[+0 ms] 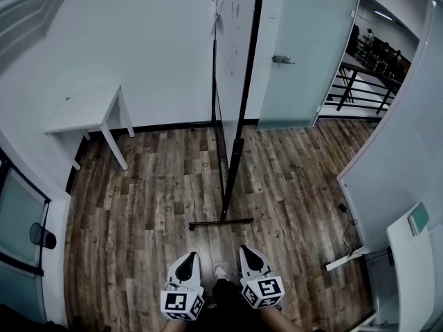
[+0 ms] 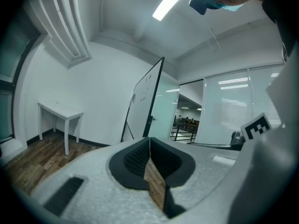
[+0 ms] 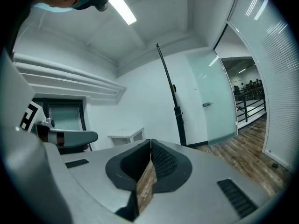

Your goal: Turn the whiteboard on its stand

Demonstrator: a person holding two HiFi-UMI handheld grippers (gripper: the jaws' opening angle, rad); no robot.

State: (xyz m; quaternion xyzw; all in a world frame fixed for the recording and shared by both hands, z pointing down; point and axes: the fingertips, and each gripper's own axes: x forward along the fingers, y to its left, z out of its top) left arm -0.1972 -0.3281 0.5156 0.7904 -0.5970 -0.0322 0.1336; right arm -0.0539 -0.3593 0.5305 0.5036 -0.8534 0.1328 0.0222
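both claws shut and empty, whiteboard standing edge-on ahead

the whiteboard (image 1: 232, 40) stands upright on its stand in the middle of the room, seen almost edge-on from the head view, its white face turned toward the left. a dark post (image 1: 239, 151) runs down its near edge to a low foot bar (image 1: 221, 222) lying across the wood plank floor (image 1: 152, 185). faint marks show on the board's face, too small to read. in the left gripper view the whiteboard (image 2: 147, 101) leans across the background beside a doorway.

the left gripper (image 1: 188, 257) and the right gripper (image 1: 248, 252) sit low at the bottom of the head view, side by side, just short of the foot bar and not touching it. in its own view the left gripper (image 2: 149, 141) has its ribbed black pads pressed together with nothing between them. the right gripper (image 3: 151, 143) shows the same: pads meeting in a thin seam, nothing held. each carries a marker cube (image 1: 182, 303) printed with black-and-white square patterns, no letters.

a small white table (image 1: 83, 109) stands against the wall at the left, well apart from the stand. a frosted glass door (image 1: 304, 47) with a metal handle (image 1: 280, 59) is at the right behind the board. no brand or readable label shows anywhere.
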